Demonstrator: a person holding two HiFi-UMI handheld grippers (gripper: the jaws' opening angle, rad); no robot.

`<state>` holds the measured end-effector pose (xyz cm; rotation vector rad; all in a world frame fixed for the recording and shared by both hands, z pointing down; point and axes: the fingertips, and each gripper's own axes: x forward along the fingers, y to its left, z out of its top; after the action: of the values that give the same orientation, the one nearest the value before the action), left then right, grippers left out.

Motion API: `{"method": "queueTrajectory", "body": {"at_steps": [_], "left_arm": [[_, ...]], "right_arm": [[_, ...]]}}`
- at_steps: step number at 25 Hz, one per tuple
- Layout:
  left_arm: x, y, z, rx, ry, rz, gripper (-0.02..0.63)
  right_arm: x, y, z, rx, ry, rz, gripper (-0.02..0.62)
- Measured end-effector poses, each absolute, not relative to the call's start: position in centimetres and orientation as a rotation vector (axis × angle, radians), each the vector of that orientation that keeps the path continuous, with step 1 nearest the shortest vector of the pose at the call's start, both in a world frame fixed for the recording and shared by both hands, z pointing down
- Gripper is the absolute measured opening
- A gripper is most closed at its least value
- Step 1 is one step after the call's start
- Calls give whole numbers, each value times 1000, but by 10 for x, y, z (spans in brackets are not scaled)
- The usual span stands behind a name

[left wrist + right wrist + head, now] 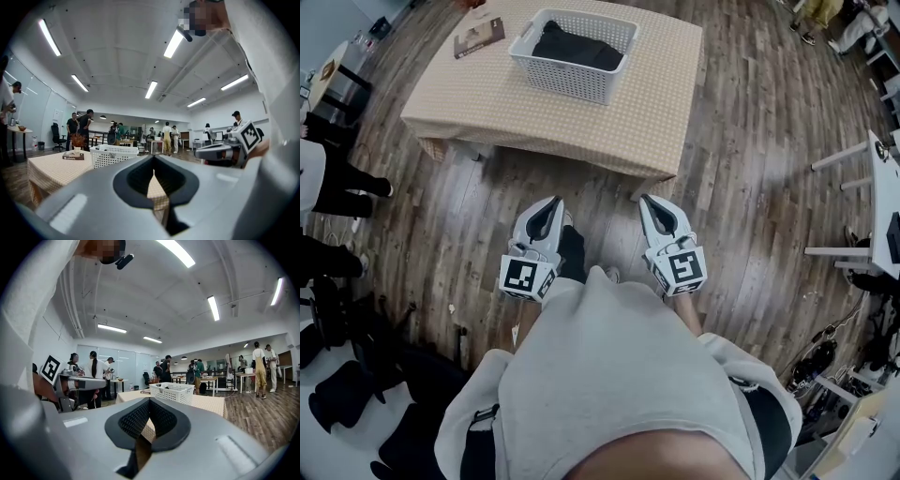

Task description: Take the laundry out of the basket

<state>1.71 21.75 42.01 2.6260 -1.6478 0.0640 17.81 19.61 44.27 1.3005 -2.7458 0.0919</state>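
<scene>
A white slatted laundry basket [568, 81] stands on a table [652, 112] covered with a beige checked cloth, and dark laundry [577, 46] lies inside it. Both grippers hover over the wooden floor on the near side of the table, well short of the basket. My left gripper [553, 202] and my right gripper [647, 200] point toward the table, each shut with nothing between the jaws. The basket [113, 155] shows ahead and to the left in the left gripper view, with the shut jaws [153, 160] below it. The right gripper view shows the basket [171, 392] just above the shut jaws [149, 401].
A book [479, 37] and a small plant [77, 140] sit at the table's far left. People stand to the left [337, 183] and in the background [258, 363]. White desk legs [844, 159] are at the right; dark bags [356, 403] lie on the floor at lower left.
</scene>
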Motion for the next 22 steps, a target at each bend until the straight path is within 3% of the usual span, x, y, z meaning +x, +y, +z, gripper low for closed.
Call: {"method": "queueTrajectory", "body": {"at_steps": [11, 22], "left_arm": [[-23, 90, 433, 2696, -1537, 22, 9], [-118, -58, 411, 2718, -1518, 3, 9]], "right_arm": [[136, 84, 454, 1376, -2654, 77, -2], [54, -58, 434, 1415, -2643, 72, -2]]}}
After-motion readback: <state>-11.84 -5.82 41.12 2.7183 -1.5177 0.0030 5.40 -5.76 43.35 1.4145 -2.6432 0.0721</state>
